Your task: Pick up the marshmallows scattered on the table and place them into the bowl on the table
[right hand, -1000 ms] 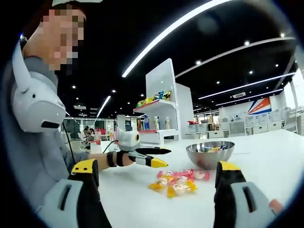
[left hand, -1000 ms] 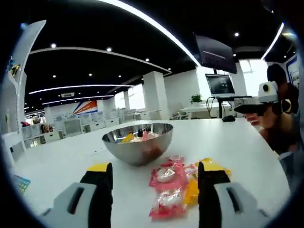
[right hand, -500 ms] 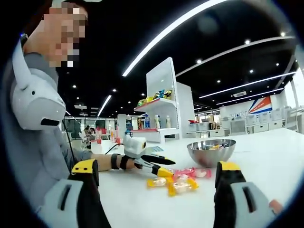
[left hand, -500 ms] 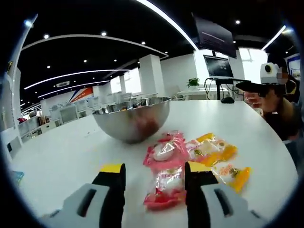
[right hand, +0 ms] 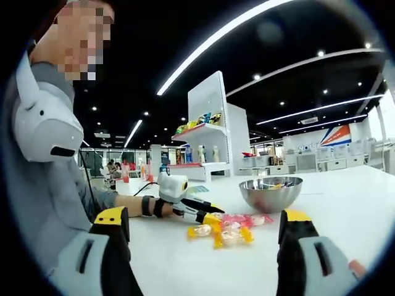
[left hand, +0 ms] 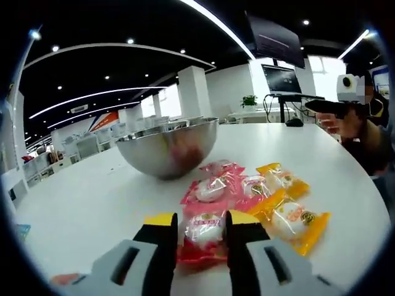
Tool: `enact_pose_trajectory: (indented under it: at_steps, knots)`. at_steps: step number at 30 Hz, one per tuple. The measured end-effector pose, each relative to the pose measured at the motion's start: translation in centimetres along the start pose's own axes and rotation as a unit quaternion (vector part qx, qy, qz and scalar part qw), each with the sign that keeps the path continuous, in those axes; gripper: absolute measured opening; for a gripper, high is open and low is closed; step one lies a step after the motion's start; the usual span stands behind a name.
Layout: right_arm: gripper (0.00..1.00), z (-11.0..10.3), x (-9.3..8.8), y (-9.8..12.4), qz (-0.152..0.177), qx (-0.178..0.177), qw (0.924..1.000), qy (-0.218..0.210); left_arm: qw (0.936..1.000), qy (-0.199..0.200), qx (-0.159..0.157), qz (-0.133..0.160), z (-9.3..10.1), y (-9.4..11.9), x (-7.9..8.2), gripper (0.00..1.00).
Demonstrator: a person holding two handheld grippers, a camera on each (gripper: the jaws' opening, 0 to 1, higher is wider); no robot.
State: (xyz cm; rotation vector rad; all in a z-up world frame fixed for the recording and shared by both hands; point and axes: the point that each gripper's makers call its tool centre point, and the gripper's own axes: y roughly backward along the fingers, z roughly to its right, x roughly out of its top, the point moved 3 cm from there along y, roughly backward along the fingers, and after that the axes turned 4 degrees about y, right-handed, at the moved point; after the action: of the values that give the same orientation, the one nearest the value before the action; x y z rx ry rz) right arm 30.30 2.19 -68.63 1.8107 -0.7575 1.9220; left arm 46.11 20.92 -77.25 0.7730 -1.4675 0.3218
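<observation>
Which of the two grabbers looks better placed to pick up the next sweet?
The left gripper, I'd judge. Its jaws already sit on either side of a pink marshmallow packet near the bowl. The right gripper hangs open, away from the pile.

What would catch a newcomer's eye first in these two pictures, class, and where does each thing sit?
In the left gripper view, bright pink and yellow marshmallow packets lie clustered on the white table, with the left gripper closing around the nearest pink packet. Just behind them stands a shiny steel bowl. In the right gripper view, the right gripper is held wide open, well back from the pile.
</observation>
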Motion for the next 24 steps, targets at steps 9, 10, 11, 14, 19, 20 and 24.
enact_pose_trajectory:
  at_steps: [9,10,11,14,19,20,24]
  knots:
    - [0.95,-0.1,-0.1,-0.3,-0.004,0.002,1.0000,0.006,1.0000,0.000,-0.003,0.001,0.2,0.3,0.0,0.23]
    - [0.95,-0.1,-0.1,-0.3,-0.005,0.003,1.0000,0.007,1.0000,0.002,-0.005,0.002,0.2,0.3,0.0,0.23]
    - [0.95,-0.1,-0.1,-0.4,-0.006,0.003,1.0000,0.007,1.0000,0.004,-0.005,0.002,0.2,0.3,0.1,0.23]
    - [0.95,-0.1,-0.2,-0.4,-0.009,0.001,0.9999,0.011,0.9999,0.006,-0.004,0.008,0.3,0.6,0.4,0.23]
    - [0.95,-0.1,-0.2,-0.4,-0.008,0.001,0.9999,0.008,0.9995,0.001,-0.005,0.031,0.9,1.9,1.8,0.23]
    - [0.94,-0.1,-0.2,-0.4,-0.009,0.000,0.9999,0.009,0.9993,-0.008,-0.002,0.036,1.1,2.4,2.2,0.23]
    - [0.94,0.0,-0.2,-0.2,-0.012,0.002,0.9998,0.015,0.9977,-0.043,0.016,0.049,1.7,4.8,4.1,0.23]
